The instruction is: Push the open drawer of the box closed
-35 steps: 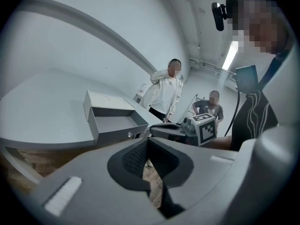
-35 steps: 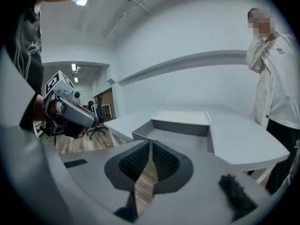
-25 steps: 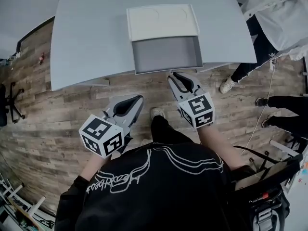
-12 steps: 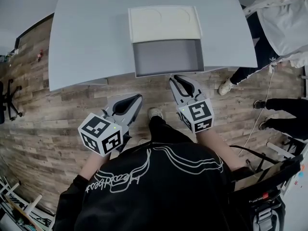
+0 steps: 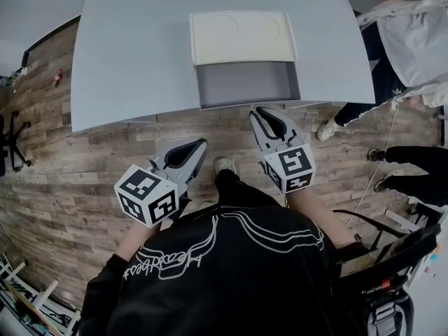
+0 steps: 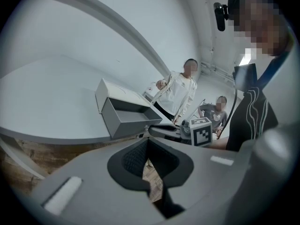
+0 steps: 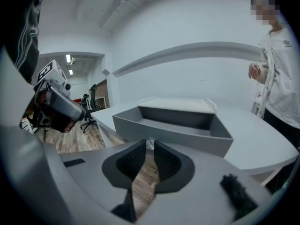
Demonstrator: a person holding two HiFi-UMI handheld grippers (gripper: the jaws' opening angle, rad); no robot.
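A white box (image 5: pixel 241 37) sits on the grey table (image 5: pixel 133 54) near its front edge. Its grey drawer (image 5: pixel 246 84) is pulled out toward me and looks empty. My right gripper (image 5: pixel 260 110) is shut, with its tips right at the drawer's front panel. In the right gripper view, the drawer (image 7: pixel 173 125) fills the space just beyond the right gripper (image 7: pixel 150 145); contact is not clear. My left gripper (image 5: pixel 201 144) is shut and hangs lower left, over the floor and clear of the table. From the left gripper (image 6: pixel 146 142) the drawer (image 6: pixel 126 118) appears up ahead.
A person in a white top (image 5: pixel 406 33) stands at the table's right end, and another person's legs (image 5: pixel 413 166) are further right. An office chair (image 5: pixel 10 145) is at the far left. Wooden floor (image 5: pixel 84 159) lies between me and the table.
My right gripper has shifted slightly right along the drawer's front. The drawer looks about as far out as before. The left gripper has hardly moved.
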